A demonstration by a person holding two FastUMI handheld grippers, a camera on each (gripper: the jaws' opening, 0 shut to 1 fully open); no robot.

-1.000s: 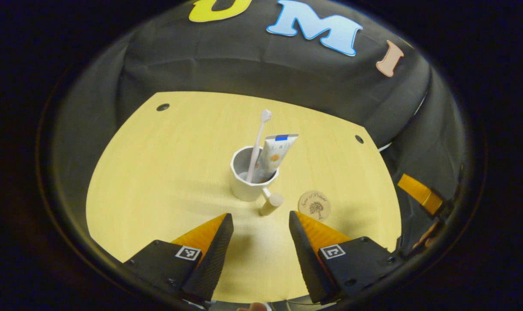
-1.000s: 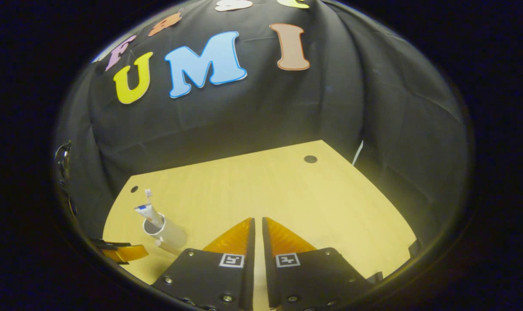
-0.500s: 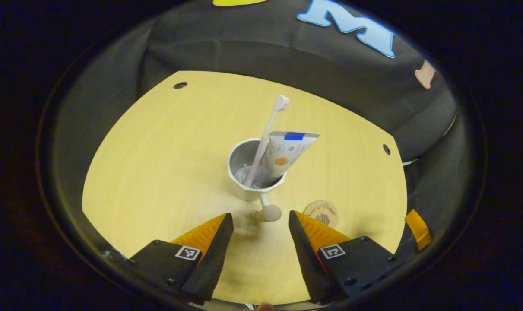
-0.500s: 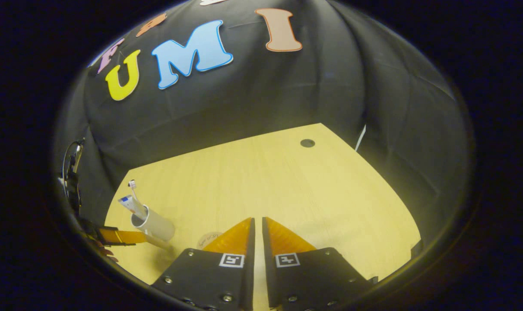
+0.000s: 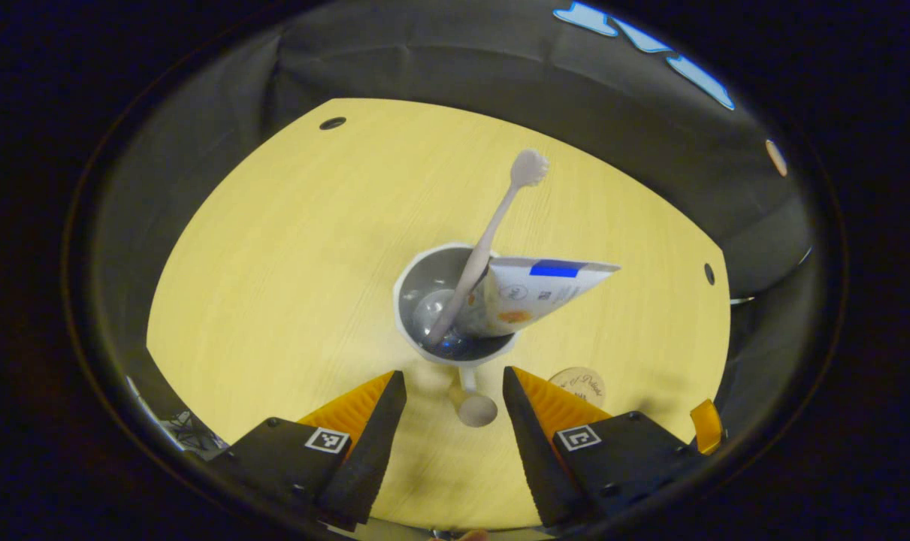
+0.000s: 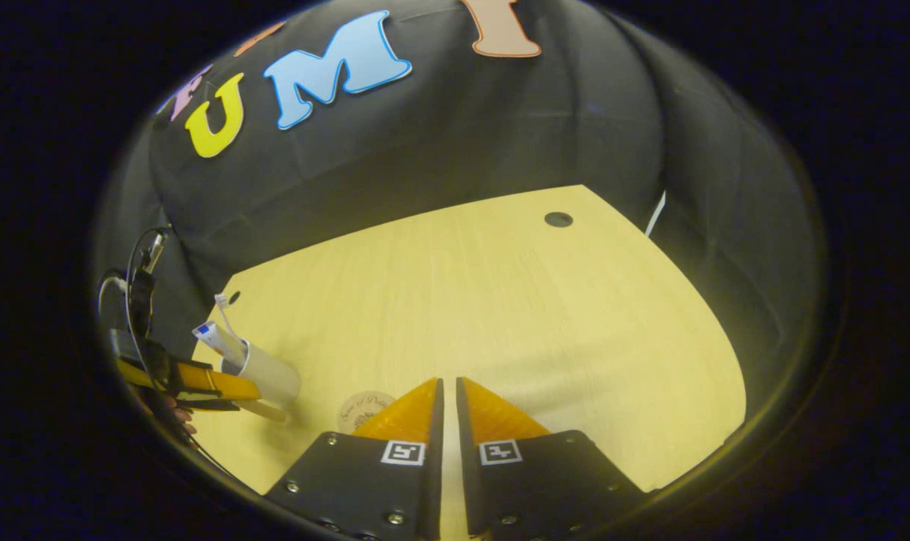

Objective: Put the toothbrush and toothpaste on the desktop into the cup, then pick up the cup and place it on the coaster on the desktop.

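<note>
On the pale yellow wooden desktop (image 5: pixel 274 255) stands a white cup with a grey inside (image 5: pixel 424 285). A pale pink toothbrush (image 5: pixel 492 233) leans in the cup, its brush head up and tipped away over the rim. Next to it in the cup sits a white toothpaste tube with a blue stripe and an orange picture (image 5: pixel 537 289); its flat end sticks out over the rim to one side.

A short, round wooden handle (image 5: pixel 470 402) sticks out from the side of the cup, low down. In the left gripper view, the left gripper (image 5: pixel 453 391) is just over that handle. Its two fingers are spread wide, one on each side of the handle, and they are not touching it. They hold nothing.

Just beside the cup lies a small round wooden coaster with a dark drawing on it (image 5: pixel 581 383). The cup is not on the coaster; it stands on the bare desktop close to it.

In the right gripper view, the right gripper (image 6: pixel 448 394) hangs over the near edge of the desktop, well apart from the cup (image 6: pixel 270 372). Its two fingers are pressed close together with just a thin gap and nothing between them. The coaster (image 6: pixel 364 409) peeks out beside its fingers. Off to the side, the left gripper (image 6: pixel 199 383) is right by the cup, and a hand (image 6: pixel 176 413) shows a little under it.
</note>
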